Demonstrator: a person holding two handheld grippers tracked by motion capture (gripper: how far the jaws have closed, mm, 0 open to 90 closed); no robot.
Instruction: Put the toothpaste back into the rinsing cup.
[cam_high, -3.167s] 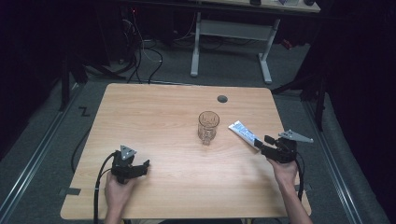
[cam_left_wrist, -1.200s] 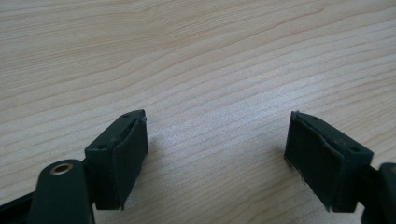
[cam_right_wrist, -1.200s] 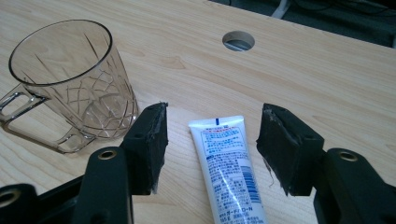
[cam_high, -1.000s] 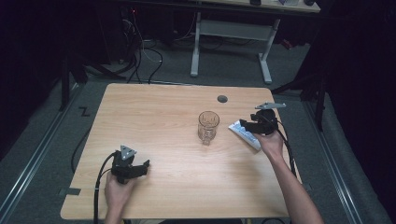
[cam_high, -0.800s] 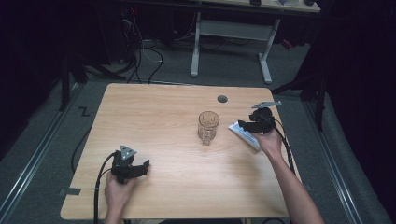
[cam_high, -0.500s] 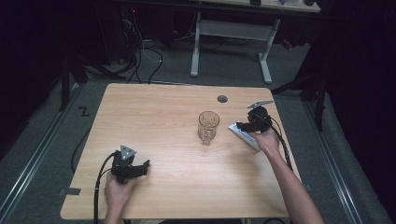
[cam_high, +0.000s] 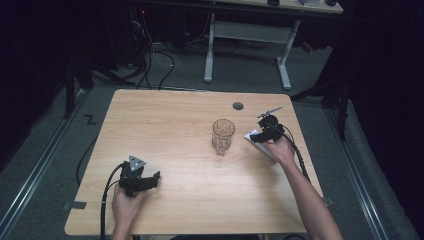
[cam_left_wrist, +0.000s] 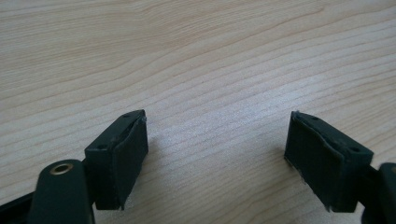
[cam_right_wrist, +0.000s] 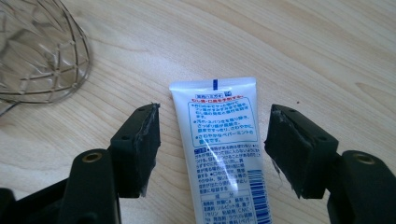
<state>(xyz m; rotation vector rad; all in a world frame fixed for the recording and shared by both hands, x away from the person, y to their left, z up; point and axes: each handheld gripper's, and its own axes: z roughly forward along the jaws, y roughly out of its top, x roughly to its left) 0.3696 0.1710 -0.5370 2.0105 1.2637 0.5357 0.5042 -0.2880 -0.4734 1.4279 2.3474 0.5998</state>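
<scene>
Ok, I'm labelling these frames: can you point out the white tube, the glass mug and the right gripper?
white tube (cam_right_wrist: 222, 140): right gripper view, printed back, mid-body.
glass mug (cam_high: 222, 136): high view, its side wall.
right gripper (cam_right_wrist: 212, 149): right gripper view, midway between its open jaws.

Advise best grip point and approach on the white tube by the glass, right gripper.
Probably pinch the tube across its flat body, coming straight down from above. It lies flat on the table, crimped end pointing away, and the right gripper has just been opening: jaws straddle both long edges, pads clear. The glass stands apart, left.
</scene>
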